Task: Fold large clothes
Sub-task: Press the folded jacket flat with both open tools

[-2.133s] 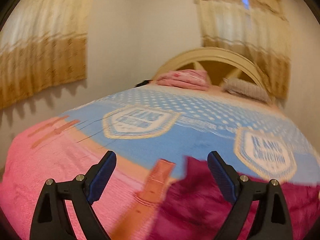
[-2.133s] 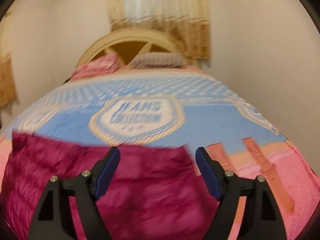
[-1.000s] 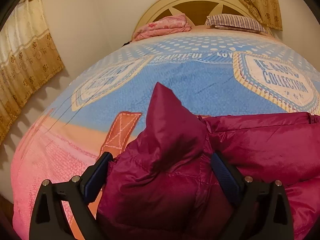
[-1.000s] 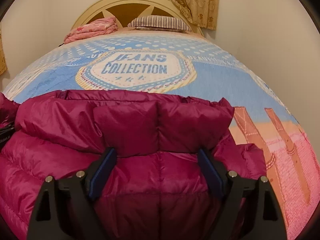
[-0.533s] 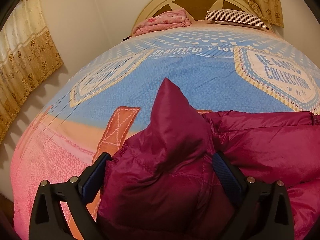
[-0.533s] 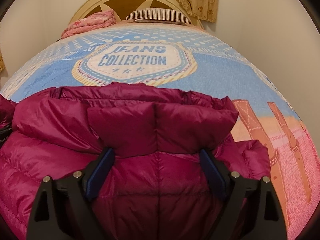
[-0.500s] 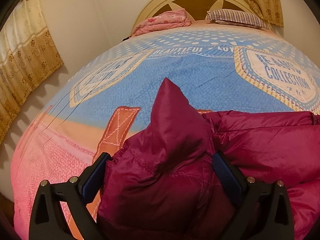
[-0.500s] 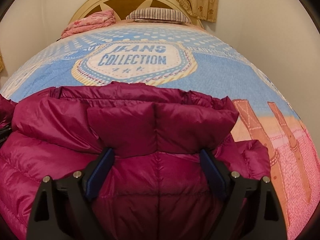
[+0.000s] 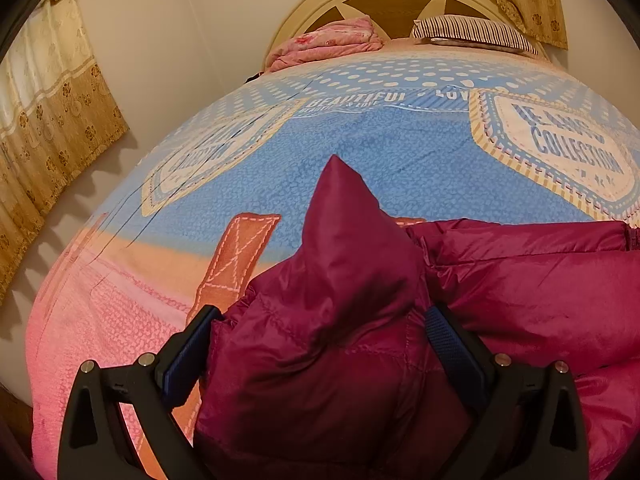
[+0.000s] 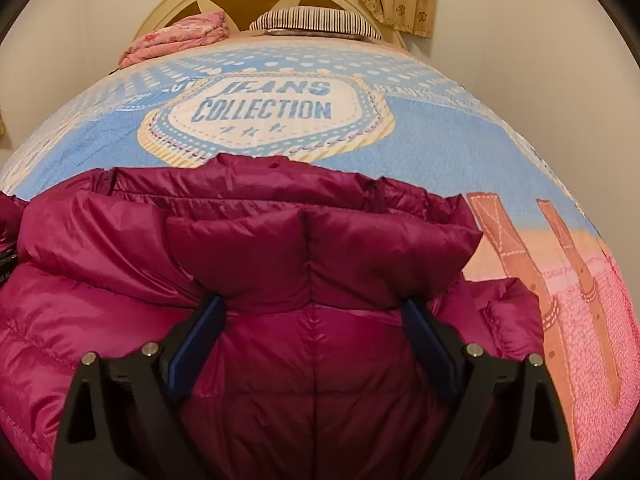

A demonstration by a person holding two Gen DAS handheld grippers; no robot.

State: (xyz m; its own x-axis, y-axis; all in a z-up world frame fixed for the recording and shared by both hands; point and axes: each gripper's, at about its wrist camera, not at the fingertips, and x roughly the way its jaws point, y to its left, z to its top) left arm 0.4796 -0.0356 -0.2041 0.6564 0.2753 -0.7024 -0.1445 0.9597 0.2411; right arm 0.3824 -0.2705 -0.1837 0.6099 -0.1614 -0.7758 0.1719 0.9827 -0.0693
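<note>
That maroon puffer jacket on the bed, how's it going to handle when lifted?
The puffer jacket is probably floppy: it lies slumped in soft folds. Its puffy quilting suggests it's light for its bulk. The shiny shell may slip from a claw.

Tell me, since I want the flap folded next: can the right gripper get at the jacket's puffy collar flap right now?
Probably yes. The right gripper stands wide open over the magenta jacket, the collar flap just past its fingertips with nothing between.

Magenta puffer jacket (image 10: 280, 248) bunched on bed, one corner peaked.
</note>
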